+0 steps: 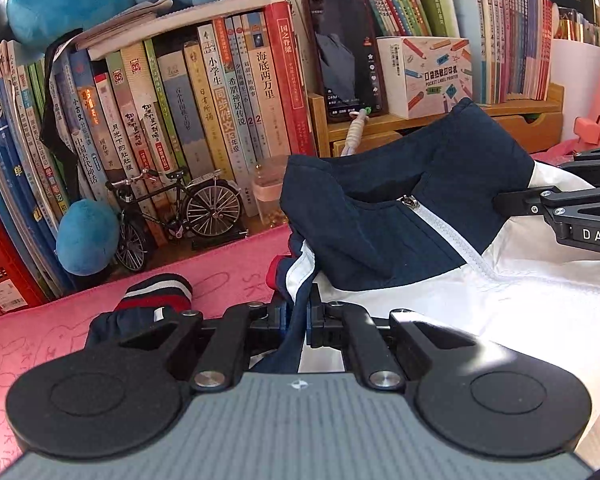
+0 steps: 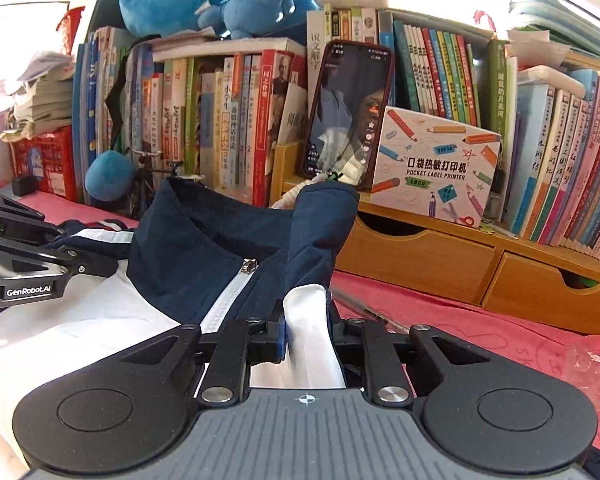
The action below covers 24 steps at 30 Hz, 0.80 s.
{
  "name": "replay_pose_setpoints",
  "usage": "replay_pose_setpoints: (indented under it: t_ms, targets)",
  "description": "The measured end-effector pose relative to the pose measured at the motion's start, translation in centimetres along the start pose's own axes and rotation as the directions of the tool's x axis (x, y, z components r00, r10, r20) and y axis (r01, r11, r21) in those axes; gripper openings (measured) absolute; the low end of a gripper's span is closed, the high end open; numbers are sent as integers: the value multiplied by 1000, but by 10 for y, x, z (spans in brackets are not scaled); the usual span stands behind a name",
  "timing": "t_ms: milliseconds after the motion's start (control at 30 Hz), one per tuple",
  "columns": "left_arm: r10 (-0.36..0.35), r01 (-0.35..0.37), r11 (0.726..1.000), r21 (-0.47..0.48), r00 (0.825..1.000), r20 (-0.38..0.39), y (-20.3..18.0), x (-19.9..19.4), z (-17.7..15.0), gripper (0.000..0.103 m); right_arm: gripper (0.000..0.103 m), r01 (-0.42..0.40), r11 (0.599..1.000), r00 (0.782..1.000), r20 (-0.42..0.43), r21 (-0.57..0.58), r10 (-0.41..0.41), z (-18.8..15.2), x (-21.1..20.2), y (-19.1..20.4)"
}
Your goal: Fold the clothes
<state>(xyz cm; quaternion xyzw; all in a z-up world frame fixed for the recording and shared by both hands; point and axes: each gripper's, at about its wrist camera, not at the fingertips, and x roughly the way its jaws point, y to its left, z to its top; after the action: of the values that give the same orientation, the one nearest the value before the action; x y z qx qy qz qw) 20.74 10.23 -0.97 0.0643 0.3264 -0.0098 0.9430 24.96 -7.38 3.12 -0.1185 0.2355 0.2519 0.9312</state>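
L tongs point(image 1: 299, 312) & R tongs point(image 2: 306, 330) are both clamping the navy-and-white zip jacket point(image 1: 412, 216) w/ collar at 12 on the pink desk point(image 1: 228, 272), probably mid-fold; next needs even tension.

Navy-and-white zip-up jacket point(image 1: 420, 216) on pink mat, collar standing up, zipper closed, striped cuff point(image 1: 160, 294) left.
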Motion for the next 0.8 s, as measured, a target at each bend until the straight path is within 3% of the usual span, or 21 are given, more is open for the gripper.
replay_pose_setpoints:
  t_ms: [233, 567, 667, 733, 800]
  targets:
    - [79, -79, 997, -25, 997, -19, 11, 29, 6, 12, 19, -8, 1000, 997, -77, -1, 8, -7, 46, -13]
    - [95, -95, 995, -15, 995, -11, 16, 47, 9, 17, 21, -22, 997, 995, -94, 70, 28, -11, 77, -31]
    - [101, -101, 995, -21, 995, -24, 19, 52, 16, 23, 26, -28, 992, 992, -116, 122, 42, -8, 87, -40]
    - [94, -95, 995, -43, 995, -33, 24, 51, 21, 25, 44, 27, 987, 992, -129, 160, -7, -1, 88, -44]
    - [56, -58, 992, -110, 998, -21, 35, 41, 25, 24, 44, 34, 979, 996, -86, 201, -17, 7, 72, -48]
